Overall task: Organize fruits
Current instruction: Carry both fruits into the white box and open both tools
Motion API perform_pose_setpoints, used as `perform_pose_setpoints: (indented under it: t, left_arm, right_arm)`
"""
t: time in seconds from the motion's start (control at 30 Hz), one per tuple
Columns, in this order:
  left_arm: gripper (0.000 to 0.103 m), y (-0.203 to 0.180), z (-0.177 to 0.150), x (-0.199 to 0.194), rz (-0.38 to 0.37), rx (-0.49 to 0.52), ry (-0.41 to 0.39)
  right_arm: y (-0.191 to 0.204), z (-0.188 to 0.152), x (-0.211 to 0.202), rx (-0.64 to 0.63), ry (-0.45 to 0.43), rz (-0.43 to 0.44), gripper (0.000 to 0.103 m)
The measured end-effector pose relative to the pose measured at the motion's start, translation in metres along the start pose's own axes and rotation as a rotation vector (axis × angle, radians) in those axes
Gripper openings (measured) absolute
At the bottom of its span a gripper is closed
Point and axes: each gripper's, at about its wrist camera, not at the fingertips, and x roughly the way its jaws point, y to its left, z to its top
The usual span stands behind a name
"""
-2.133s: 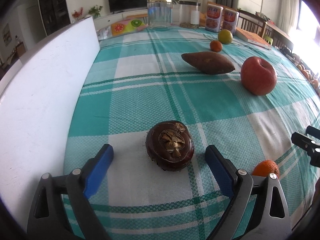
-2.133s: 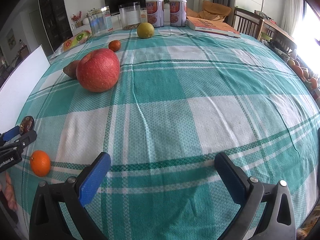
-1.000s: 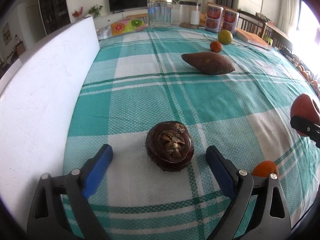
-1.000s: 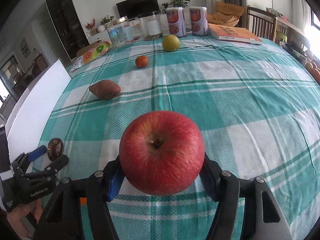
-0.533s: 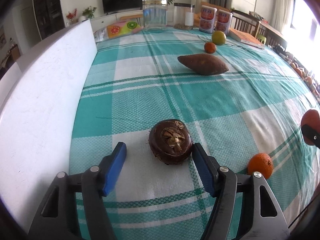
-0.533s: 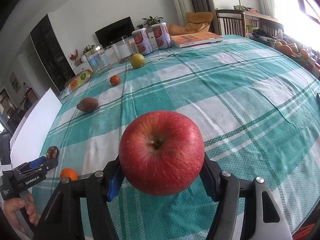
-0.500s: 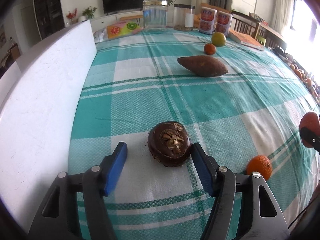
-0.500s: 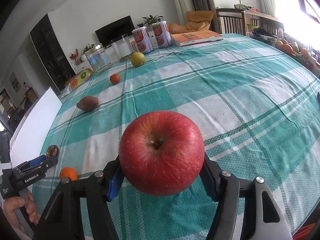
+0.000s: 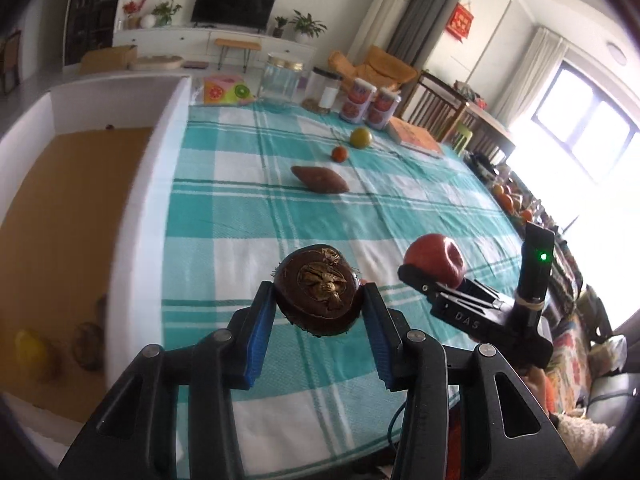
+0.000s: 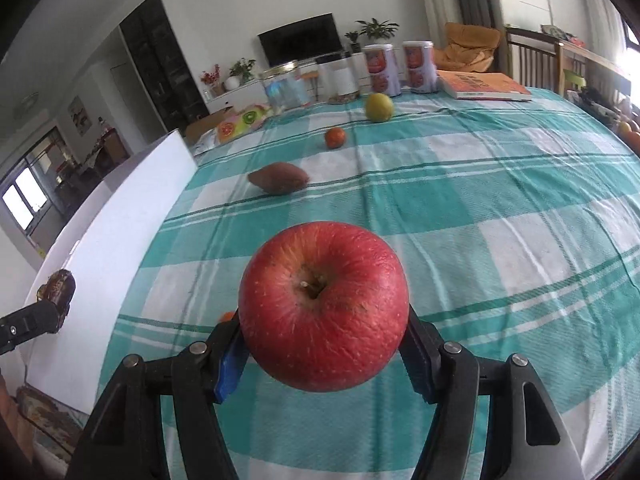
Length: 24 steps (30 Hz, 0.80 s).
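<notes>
Above checked tablecloth (image 10: 500, 208), "DAS"-marked right gripper (image 9: 434, 280) clamps apple (image 10: 324, 306), left gripper (image 9: 319, 312) clamps mangosteen (image 9: 318, 294).

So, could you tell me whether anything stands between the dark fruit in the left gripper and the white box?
Only the box's own white wall does. The dark fruit, clamped in the left gripper, is raised above the tablecloth, beside that wall.

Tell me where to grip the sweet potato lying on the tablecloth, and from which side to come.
Grip the sweet potato across its thick middle, coming down from above with the fingers straddling its narrow width. It lies flat on the tablecloth, long and tapered at both ends, so pointed tips would likely slip; both tongs are full now.
</notes>
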Motion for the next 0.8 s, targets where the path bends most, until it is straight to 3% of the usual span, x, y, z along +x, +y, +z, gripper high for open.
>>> perform_pose_setpoints:
  t: [0.13, 0.23, 0.33, 0.43, 0.5, 0.57, 0.7, 0.8]
  left_arm:
    - [0.045, 0.066, 0.021, -0.033, 0.175, -0.104, -0.071]
    - [0.045, 0.120, 0.024, -0.030, 0.324, -0.203, -0.041]
    - [0.046, 0.156, 0.017, -0.020, 0.421, -0.267, 0.010]
    - [0.046, 0.173, 0.010, -0.011, 0.448, -0.319, 0.050]
    - [0.051, 0.177, 0.007, -0.010, 0.478, -0.322, 0.053]
    - [0.073, 0.175, 0.007, -0.008, 0.509, -0.309, 0.048]
    - [0.079, 0.159, 0.013, -0.020, 0.528, -0.272, -0.025]
    - [0.084, 0.139, 0.020, -0.025, 0.489, -0.233, -0.079]
  right_arm:
    - [0.099, 0.027, 0.009, -0.161, 0.049, 0.219, 0.066]
    - [0.168, 0.044, 0.023, -0.268, 0.120, 0.346, 0.066]
    - [0.228, 0.052, 0.048, -0.382, 0.219, 0.396, 0.066]
    - [0.269, 0.047, 0.080, -0.477, 0.290, 0.351, 0.066]
    - [0.282, 0.047, 0.093, -0.490, 0.283, 0.327, 0.070]
    - [0.285, 0.058, 0.095, -0.466, 0.255, 0.332, 0.077]
    - [0.257, 0.089, 0.058, -0.393, 0.108, 0.355, 0.086]
    - [0.209, 0.104, 0.029, -0.360, -0.006, 0.282, 0.094]
